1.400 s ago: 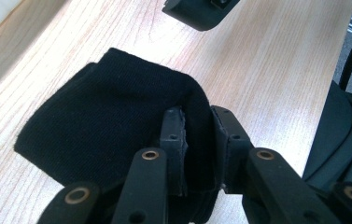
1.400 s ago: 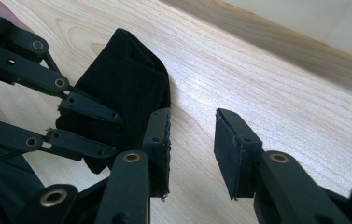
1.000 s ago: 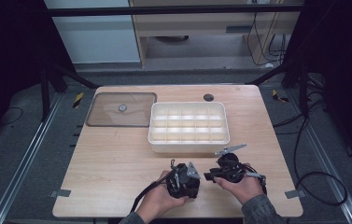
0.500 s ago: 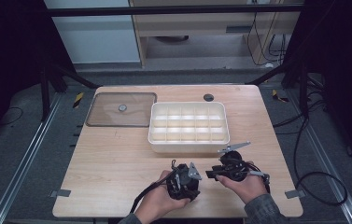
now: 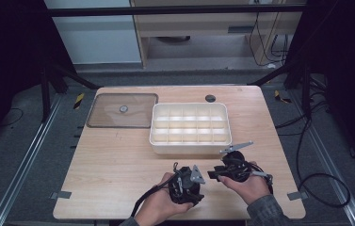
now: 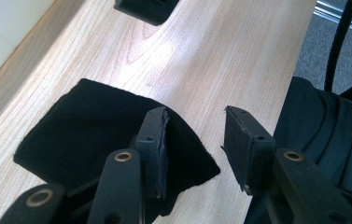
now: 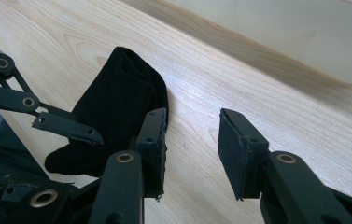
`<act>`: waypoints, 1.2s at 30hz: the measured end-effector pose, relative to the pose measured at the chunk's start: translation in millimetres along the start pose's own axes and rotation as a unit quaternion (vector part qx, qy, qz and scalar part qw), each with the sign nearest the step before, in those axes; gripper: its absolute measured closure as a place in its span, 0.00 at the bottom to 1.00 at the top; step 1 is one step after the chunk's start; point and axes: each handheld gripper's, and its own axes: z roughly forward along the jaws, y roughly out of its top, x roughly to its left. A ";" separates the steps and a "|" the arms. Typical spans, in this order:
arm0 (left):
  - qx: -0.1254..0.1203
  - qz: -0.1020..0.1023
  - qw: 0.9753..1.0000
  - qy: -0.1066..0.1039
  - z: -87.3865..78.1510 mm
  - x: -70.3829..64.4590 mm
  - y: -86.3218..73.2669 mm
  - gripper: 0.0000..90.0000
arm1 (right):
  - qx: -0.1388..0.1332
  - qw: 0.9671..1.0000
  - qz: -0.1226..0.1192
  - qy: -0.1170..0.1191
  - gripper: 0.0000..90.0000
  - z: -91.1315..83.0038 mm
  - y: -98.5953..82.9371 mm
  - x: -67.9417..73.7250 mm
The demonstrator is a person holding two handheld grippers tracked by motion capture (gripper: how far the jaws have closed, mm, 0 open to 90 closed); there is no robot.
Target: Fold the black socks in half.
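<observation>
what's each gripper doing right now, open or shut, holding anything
Left gripper: open, fingers apart over the black cloth, holding nothing.
Right gripper: open, holding nothing; the black cloth lies beside its left finger on the table.

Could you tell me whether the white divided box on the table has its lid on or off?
Off. The white box stands open, its bare compartments showing, and the clear lid lies flat on the table beside it.

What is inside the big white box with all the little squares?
The white plastic divided box looks empty: the compartments show bare, pale bottoms. The near row's floor is partly hidden by the front wall.
</observation>
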 end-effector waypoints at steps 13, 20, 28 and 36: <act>-0.002 -0.003 1.000 -0.008 0.7 -2.2 0.0 0.66 | 0.000 1.000 -0.001 -0.001 0.69 -1.0 -0.4 -1.2; -0.009 -0.004 1.000 -0.011 -3.9 -4.8 0.1 0.66 | 0.001 1.000 0.000 -0.001 0.69 -2.0 0.5 -1.2; -0.016 -0.011 1.000 -0.009 -10.5 1.4 -0.2 0.66 | 0.001 1.000 -0.003 -0.001 0.69 -0.7 1.8 0.0; -0.019 -0.022 1.000 -0.010 -13.6 9.2 -2.0 0.66 | 0.000 1.000 -0.003 -0.001 0.69 -0.5 1.7 -0.6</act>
